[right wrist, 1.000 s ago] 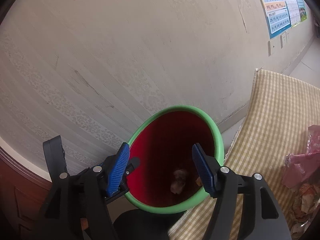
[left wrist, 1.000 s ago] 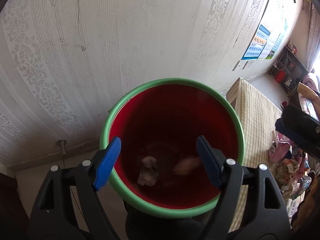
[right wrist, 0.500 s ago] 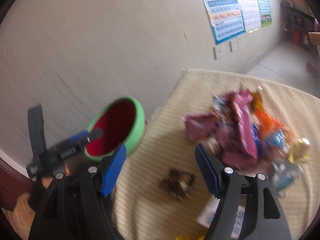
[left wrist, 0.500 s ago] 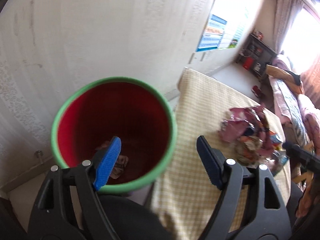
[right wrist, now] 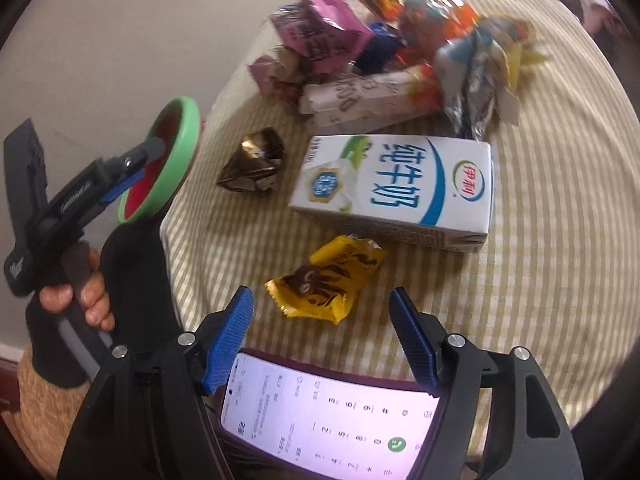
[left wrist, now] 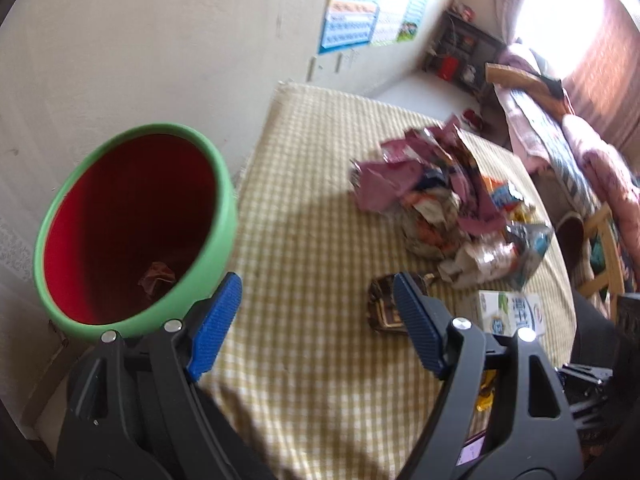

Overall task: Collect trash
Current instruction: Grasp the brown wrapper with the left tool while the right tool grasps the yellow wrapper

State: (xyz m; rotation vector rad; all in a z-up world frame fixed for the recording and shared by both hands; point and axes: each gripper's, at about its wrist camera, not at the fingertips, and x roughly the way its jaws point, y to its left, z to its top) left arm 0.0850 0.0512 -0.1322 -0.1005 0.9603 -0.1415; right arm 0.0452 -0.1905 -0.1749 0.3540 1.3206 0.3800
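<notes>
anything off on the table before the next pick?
One thing: a lit phone lies at the near table edge, right under the right tongs and beside the yellow wrapper. It is not trash and could be picked up by mistake. The milk carton lies on its side.

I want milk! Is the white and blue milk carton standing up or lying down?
Lying down. The white and blue milk carton rests on its broad side on the yellow checked tablecloth, its printed front facing up.
</notes>
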